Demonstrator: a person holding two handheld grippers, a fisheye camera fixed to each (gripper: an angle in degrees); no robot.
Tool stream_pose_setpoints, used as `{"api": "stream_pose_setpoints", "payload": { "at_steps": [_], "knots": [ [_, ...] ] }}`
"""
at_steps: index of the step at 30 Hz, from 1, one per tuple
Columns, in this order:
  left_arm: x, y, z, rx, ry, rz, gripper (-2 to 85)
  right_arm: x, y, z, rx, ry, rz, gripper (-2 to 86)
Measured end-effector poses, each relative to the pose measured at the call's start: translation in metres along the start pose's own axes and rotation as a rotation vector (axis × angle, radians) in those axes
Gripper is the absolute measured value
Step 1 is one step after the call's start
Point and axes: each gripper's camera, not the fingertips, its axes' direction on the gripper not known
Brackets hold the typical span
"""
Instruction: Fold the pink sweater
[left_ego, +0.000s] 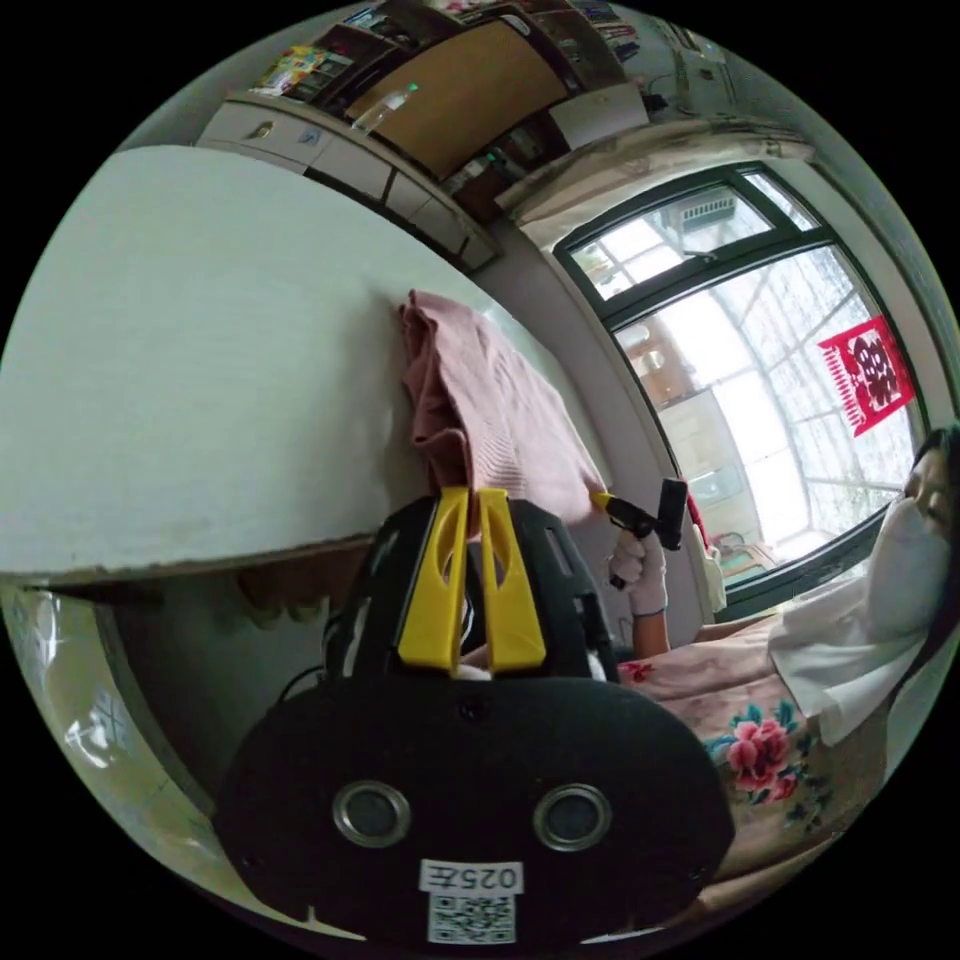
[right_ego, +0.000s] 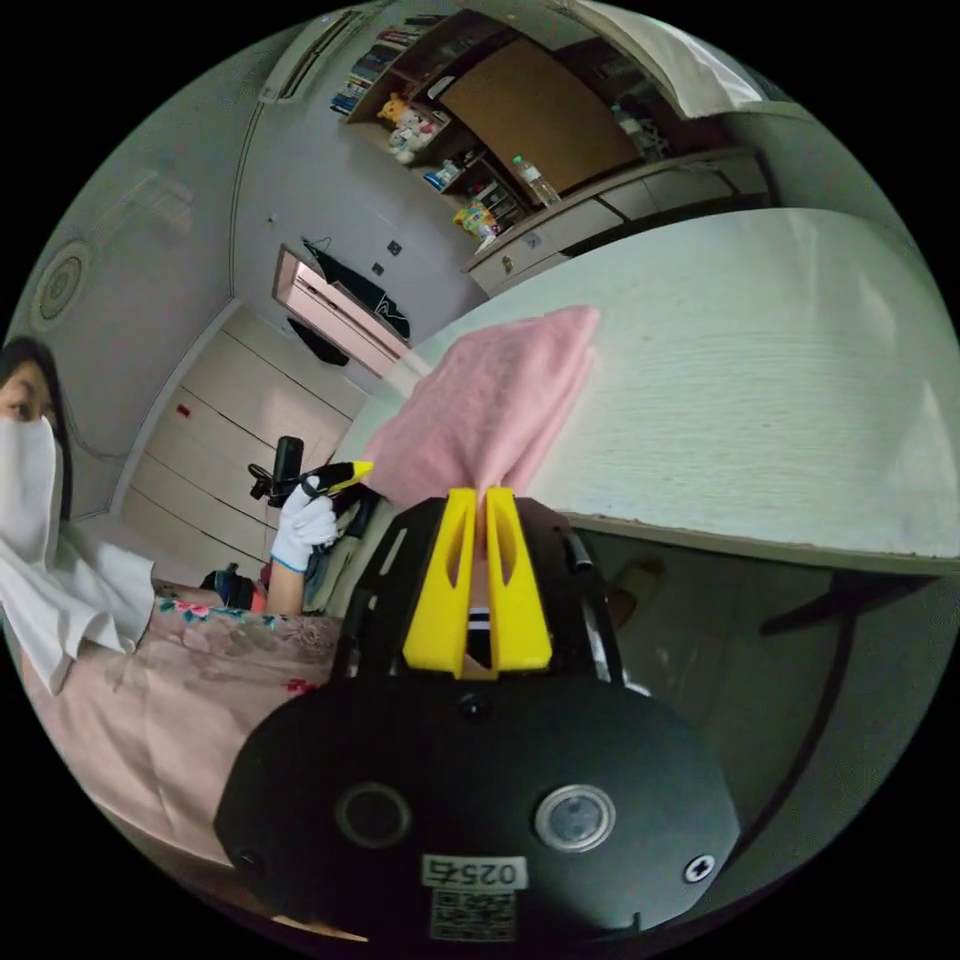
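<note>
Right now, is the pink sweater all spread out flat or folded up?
Folded up, at least partly. The soft pink knit sweater lies doubled in layers on the white wooden table, its near edge bunched at the right claw.

One pink sweater (left_ego: 480, 410) is lying on one white table (left_ego: 200, 350). Two grippers are showing: the left gripper (left_ego: 468, 495) at lower centre and the right gripper (left_ego: 603, 500) right of centre. One window (left_ego: 760, 370) is filling the right, with one red paper cutting (left_ego: 868, 372) hanging on it.

A red paper cutout (left_ego: 868, 374) on the window (left_ego: 740, 300) forms a Chinese double-happiness character. A white sticker (left_ego: 470, 900) on the body of the left gripper (left_ego: 472, 492) carries short print above a square code; the right gripper (right_ego: 480, 492) bears a similar sticker (right_ego: 472, 895)
</note>
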Motion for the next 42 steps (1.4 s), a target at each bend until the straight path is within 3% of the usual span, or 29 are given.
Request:
{"api": "stream_pose_setpoints", "payload": {
  "at_steps": [3,6,8,15,20,24,27,30,36,42],
  "knots": [
    [-0.003,0.024,-0.007,0.067,0.000,-0.024,1.8,0.013,0.005,0.004,-0.006,-0.009,0.022,2.9],
    [-0.022,0.056,-0.028,0.234,0.044,-0.174,6.9,0.039,0.022,-0.004,0.110,-0.076,0.132,9.8],
    [-0.042,0.087,-0.037,0.351,0.180,-0.288,8.5,0.067,0.043,-0.010,0.206,-0.163,0.237,14.1],
    [-0.060,0.094,0.006,0.323,0.388,-0.332,9.6,0.143,0.060,0.031,0.273,-0.474,0.426,16.6],
    [-0.055,0.072,0.011,0.267,0.238,-0.328,2.6,0.165,0.024,0.057,0.232,-0.465,0.393,10.3],
    [-0.066,0.086,0.010,0.325,0.367,-0.354,0.7,0.184,0.029,0.065,0.276,-0.510,0.411,7.8],
    [-0.066,0.091,0.007,0.354,0.327,-0.326,-0.3,0.202,0.025,0.073,0.250,-0.522,0.393,7.0],
    [-0.066,0.099,0.006,0.386,0.352,-0.278,-0.8,0.222,0.019,0.084,0.233,-0.609,0.369,5.5],
    [-0.059,0.147,-0.018,0.522,0.597,-0.153,-1.0,0.231,0.020,0.093,0.196,-0.874,0.209,5.0],
    [-0.017,0.245,-0.089,0.816,0.629,-0.046,-1.0,0.172,-0.014,0.152,-0.063,-1.191,0.007,5.0]
  ]
}}
